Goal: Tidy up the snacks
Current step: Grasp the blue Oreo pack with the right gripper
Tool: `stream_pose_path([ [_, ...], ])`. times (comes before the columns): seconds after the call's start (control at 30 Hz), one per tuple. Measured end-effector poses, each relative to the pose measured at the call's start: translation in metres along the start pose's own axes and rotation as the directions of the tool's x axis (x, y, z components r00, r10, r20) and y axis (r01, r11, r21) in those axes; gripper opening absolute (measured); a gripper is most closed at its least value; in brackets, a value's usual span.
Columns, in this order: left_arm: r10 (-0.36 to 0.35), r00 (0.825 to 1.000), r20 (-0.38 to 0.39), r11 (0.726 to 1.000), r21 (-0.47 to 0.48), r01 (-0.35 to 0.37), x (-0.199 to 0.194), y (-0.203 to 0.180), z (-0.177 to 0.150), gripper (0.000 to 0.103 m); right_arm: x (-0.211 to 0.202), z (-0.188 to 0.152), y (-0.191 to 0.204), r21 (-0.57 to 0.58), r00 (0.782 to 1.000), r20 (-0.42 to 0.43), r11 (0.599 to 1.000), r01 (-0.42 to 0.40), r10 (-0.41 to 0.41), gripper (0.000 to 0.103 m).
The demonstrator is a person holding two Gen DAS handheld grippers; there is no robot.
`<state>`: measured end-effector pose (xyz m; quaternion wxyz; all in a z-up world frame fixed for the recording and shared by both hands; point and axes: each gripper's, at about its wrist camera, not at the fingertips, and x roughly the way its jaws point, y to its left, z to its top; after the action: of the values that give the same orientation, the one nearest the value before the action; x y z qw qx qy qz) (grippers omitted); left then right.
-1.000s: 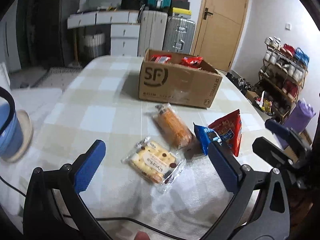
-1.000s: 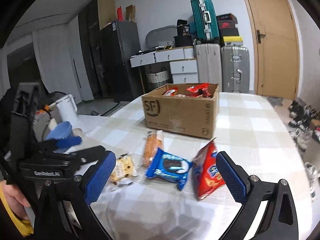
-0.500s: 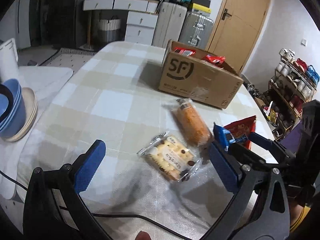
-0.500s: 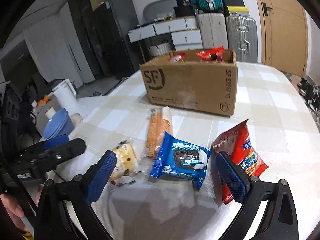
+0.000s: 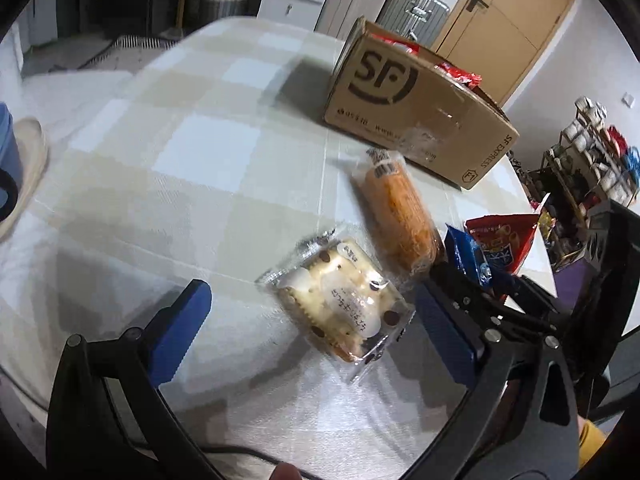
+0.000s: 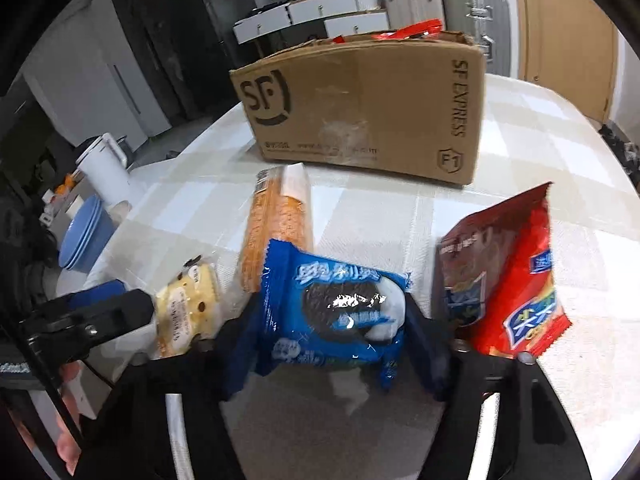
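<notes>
From the left wrist, the left gripper [image 5: 316, 322] tilts down over the checked tablecloth [image 5: 192, 168], jaws wide and holding nothing — a crinkly clear cookie pack [image 5: 340, 300] lies between its blue pads. Just beyond lies an orange cracker tube [image 5: 396, 208], and far right stands the cardboard box [image 5: 404, 112]. From the right wrist, the right gripper [image 6: 332, 344] angles down with its jaws closing around a glossy blue cookie pack [image 6: 332, 312]; whether the pads press it yet I cannot tell. A red bag [image 6: 504, 280] stands at its right.
</notes>
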<state>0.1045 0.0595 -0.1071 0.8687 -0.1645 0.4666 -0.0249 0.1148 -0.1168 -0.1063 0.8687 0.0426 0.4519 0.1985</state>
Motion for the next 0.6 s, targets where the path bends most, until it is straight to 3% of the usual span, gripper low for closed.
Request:
stream_pose_path([
  [0.07,-0.003,1.000,-0.020,1.000,-0.018,0.002,0.006,0.001,0.000,0.102,0.000,0.001,0.000,0.001,1.000,-0.011,1.000,-0.019,0.019,0.050],
  [0.2,0.002,0.999,-0.037,0.999,-0.041,-0.004,0.013,0.001,-0.003,0.102,-0.004,-0.004,-0.002,0.003,0.999,-0.017,1.000,-0.028,0.028,0.046],
  [0.47,0.002,0.999,-0.034,1.000,-0.025,-0.003,0.019,-0.014,-0.006,0.102,-0.025,-0.010,-0.005,-0.006,0.998,0.023,0.999,-0.053,0.053,0.045],
  [0.6,0.074,0.997,-0.036,0.997,-0.013,-0.074,0.028,-0.024,-0.006,0.102,-0.032,-0.014,-0.009,0.000,0.998,0.028,0.998,-0.063,0.063,0.045],
])
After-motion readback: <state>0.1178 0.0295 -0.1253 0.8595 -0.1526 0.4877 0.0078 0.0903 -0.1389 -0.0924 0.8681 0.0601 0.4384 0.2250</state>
